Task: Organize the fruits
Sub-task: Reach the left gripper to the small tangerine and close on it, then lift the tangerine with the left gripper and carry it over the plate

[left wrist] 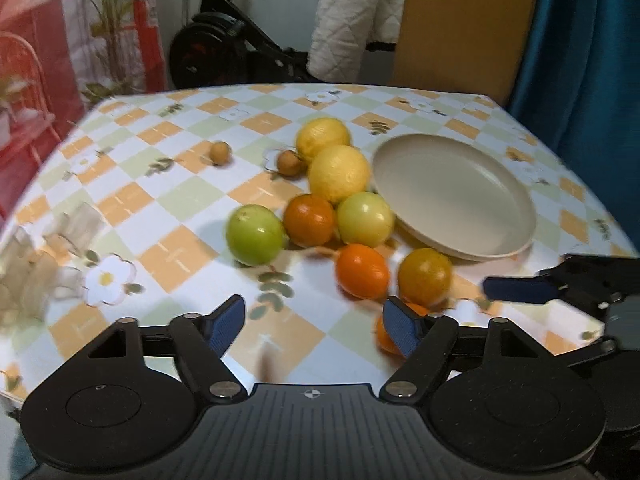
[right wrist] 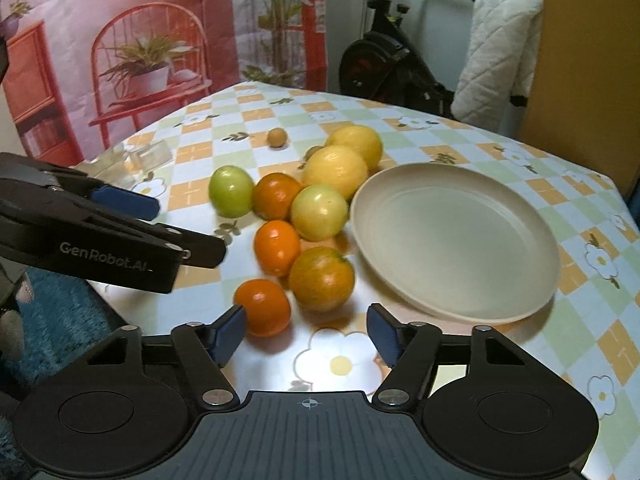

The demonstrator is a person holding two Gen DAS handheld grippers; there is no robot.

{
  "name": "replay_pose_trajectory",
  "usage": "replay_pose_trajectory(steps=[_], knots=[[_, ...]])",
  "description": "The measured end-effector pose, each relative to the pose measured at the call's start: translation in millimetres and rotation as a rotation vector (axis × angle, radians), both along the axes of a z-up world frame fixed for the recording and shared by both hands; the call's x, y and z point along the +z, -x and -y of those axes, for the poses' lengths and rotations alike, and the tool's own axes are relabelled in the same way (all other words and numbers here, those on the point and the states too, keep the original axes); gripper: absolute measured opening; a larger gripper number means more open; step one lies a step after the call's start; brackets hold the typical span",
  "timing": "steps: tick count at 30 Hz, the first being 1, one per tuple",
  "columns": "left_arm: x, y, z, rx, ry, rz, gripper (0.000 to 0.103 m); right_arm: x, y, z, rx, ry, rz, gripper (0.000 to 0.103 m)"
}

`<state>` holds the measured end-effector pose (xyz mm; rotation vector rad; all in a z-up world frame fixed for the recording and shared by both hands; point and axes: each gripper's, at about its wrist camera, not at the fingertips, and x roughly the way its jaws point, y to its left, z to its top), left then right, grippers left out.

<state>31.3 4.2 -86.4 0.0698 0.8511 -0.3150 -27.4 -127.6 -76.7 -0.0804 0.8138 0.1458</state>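
While both grippers hang over the near edge of the table, the scene reads:

Table: checked cloth (right wrist: pixel 500 148) in orange, green and white with flower prints.
Plate: beige plate (right wrist: pixel 456 240), bare inside, on the right half of the table; the pale green fruit and the nearer lemon sit just at its left rim.
Lemons: two lemons (right wrist: pixel 336 170) side by side at the far end of the cluster, touching.
Green fruits: a green one (right wrist: pixel 231 191) at the left of the cluster, a paler one (right wrist: pixel 319 212) beside the plate.
Oranges: four oranges (right wrist: pixel 321 279); one lies between the two green fruits, three lie nearer the grippers, the nearest (right wrist: pixel 264 307) just beside the right gripper's left pad.
Small brown fruits: one (right wrist: pixel 276 137) alone on the far cloth, another (left wrist: pixel 289 163) against the far lemon.
Left gripper: (left wrist: pixel 314 326) jaws partly apart, nothing between the pads; an orange shows just behind its right pad.
Right gripper: (right wrist: pixel 306 332) jaws partly apart, only cloth between the pads, gripping nothing.
Background: exercise bike (right wrist: pixel 384 60), white quilted cloth (right wrist: pixel 496 60), red printed backdrop (right wrist: pixel 120 40).
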Motion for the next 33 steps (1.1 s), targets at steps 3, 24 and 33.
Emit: replay_pose_trajectory(steps=[3,24,33], knots=[[-2.5,-2.7,-2.2,0.005,0.034,-0.024,0.057,-1.9,0.5,-3.7,0.028,0.0,-0.013,0.051],[-22.0,-6.9,9.9,-0.115,0.236,-0.131,0.037,-14.0,-5.5,-8.0,0.084,-0.039,-0.015,0.031],[-31.3,-13.8,10.3,-0.112,0.252,-0.159,0.038,-18.3,-7.1,-9.6,0.087,-0.04,-0.009,0.029]])
